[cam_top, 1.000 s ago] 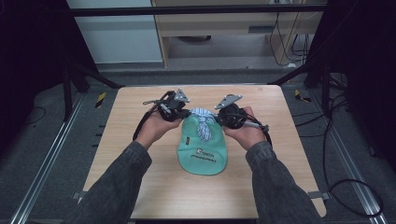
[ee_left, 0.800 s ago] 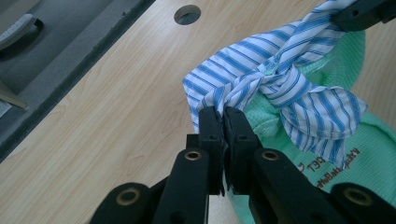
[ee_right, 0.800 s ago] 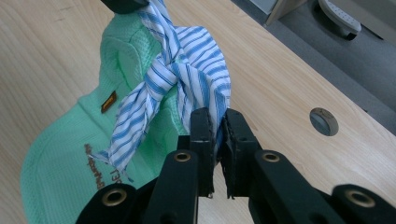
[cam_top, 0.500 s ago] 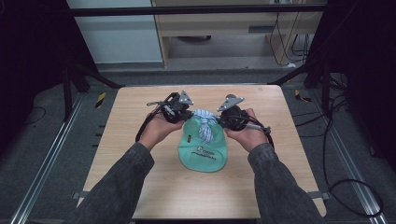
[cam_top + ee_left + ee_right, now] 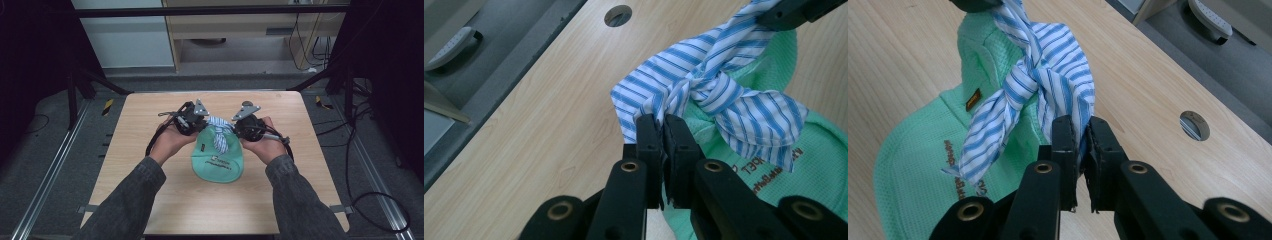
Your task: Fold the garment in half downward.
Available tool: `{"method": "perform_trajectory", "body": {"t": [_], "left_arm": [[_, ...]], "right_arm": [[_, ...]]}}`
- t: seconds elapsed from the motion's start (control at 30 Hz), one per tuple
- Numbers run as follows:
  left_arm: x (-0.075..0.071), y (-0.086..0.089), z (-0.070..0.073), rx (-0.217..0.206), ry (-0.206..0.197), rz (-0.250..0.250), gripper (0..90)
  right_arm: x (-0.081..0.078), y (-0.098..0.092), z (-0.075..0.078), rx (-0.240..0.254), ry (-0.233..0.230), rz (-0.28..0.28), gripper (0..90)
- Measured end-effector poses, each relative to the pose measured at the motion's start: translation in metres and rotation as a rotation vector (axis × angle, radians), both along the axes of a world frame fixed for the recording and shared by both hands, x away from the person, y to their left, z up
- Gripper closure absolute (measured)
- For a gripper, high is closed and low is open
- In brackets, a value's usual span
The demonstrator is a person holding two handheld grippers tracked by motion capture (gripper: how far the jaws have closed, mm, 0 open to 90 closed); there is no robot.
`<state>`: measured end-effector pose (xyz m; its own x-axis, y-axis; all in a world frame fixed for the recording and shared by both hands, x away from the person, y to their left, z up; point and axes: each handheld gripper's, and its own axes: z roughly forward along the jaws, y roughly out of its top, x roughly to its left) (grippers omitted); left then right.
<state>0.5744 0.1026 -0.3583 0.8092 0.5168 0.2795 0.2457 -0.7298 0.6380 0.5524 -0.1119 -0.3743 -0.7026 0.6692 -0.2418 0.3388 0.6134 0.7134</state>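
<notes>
I see a green cloth (image 5: 218, 160) lying flat near the middle of the table (image 5: 150, 115). A blue and white striped cloth (image 5: 220, 131) sits on its far end, tied in a knot.

My left gripper (image 5: 199, 121) is at the left side of the striped cloth. In the left gripper view, its two black jaws are pressed together on one corner of the striped cloth (image 5: 659, 100). The knot (image 5: 709, 85) is just past the jaw tips, a little to the right. The green cloth (image 5: 819, 165) lies under it and spreads off to the right.

My right gripper (image 5: 234, 124) is at the right side of the striped cloth. In the right gripper view, its jaws are squeezed shut on another bit of the striped cloth (image 5: 1068, 95). The knot (image 5: 1025, 77) is just above the jaw tips, a little to the left. One loose tail of the striped cloth hangs down over the green cloth (image 5: 913, 165) at the left.

So the striped cloth is stretched between my two grippers, with the knot in the middle. The grippers are near each other, one on each side of the knot. Both hands rest low by the table, close to the green cloth's far end.

There is a round hole (image 5: 1194, 125) in the table near the edge.
</notes>
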Motion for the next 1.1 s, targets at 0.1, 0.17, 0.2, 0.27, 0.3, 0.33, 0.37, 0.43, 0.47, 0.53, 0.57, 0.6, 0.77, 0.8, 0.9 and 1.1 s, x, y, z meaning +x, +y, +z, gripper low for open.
{"method": "perform_trajectory", "body": {"t": [0.1, 0.17, 0.2, 0.27, 0.3, 0.33, 0.37, 0.43, 0.47, 0.53, 0.57, 0.6, 0.77, 0.8, 0.9, 1.1], "left_arm": [[-0.005, 0.001, -0.003, -0.003, 0.003, 0.005, 86.7], [-0.007, 0.003, -0.005, -0.013, 0.002, 0.011, 86.7], [-0.008, 0.004, -0.005, -0.021, 0.003, 0.014, 86.7], [-0.013, 0.005, -0.006, -0.028, -0.002, 0.009, 86.6], [-0.015, 0.005, -0.006, -0.028, -0.006, 0.005, 86.6], [-0.017, 0.005, -0.007, -0.022, -0.009, 0.001, 86.6], [-0.019, 0.006, -0.008, -0.021, -0.009, -0.001, 86.6], [-0.02, 0.008, -0.011, -0.024, -0.008, -0.001, 86.6], [-0.021, 0.009, -0.012, -0.025, -0.005, 0.0, 86.6], [-0.021, 0.012, -0.014, -0.031, -0.002, 0.005, 86.6], [-0.021, 0.013, -0.014, -0.033, 0.001, 0.008, 86.6], [-0.021, 0.014, -0.014, -0.037, 0.0, 0.01, 86.6], [-0.022, 0.017, -0.013, -0.046, -0.009, 0.01, 86.6], [-0.023, 0.018, -0.012, -0.049, -0.011, 0.011, 86.6], [-0.025, 0.02, -0.014, -0.052, -0.009, 0.005, 86.6], [-0.027, 0.022, -0.018, -0.052, -0.004, 0.011, 86.6]], "right_arm": [[-0.004, 0.001, -0.002, 0.001, 0.001, 0.002, 83.6], [-0.007, 0.002, -0.004, 0.006, -0.002, 0.007, 83.6], [-0.009, 0.002, -0.004, 0.007, -0.003, 0.006, 83.6], [-0.013, 0.002, -0.005, 0.014, -0.005, 0.006, 83.5], [-0.015, 0.002, -0.006, 0.015, -0.007, 0.007, 83.5], [-0.017, 0.001, -0.007, 0.014, -0.008, 0.008, 83.5], [-0.019, 0.001, -0.007, 0.014, -0.008, 0.009, 83.6], [-0.021, 0.001, -0.009, 0.012, -0.007, 0.012, 83.6], [-0.021, 0.001, -0.01, 0.011, -0.009, 0.013, 83.5], [-0.021, 0.001, -0.011, 0.005, -0.004, 0.014, 83.6], [-0.02, 0.002, -0.011, 0.004, -0.004, 0.017, 83.6], [-0.019, 0.002, -0.011, 0.005, -0.001, 0.015, 83.6], [-0.015, 0.006, -0.008, -0.007, -0.007, 0.015, 83.6], [-0.015, 0.007, -0.007, -0.009, -0.011, 0.018, 83.6], [-0.017, 0.007, -0.007, -0.007, -0.011, 0.022, 83.6], [-0.018, 0.009, -0.012, -0.019, -0.007, 0.033, 83.6]]}}
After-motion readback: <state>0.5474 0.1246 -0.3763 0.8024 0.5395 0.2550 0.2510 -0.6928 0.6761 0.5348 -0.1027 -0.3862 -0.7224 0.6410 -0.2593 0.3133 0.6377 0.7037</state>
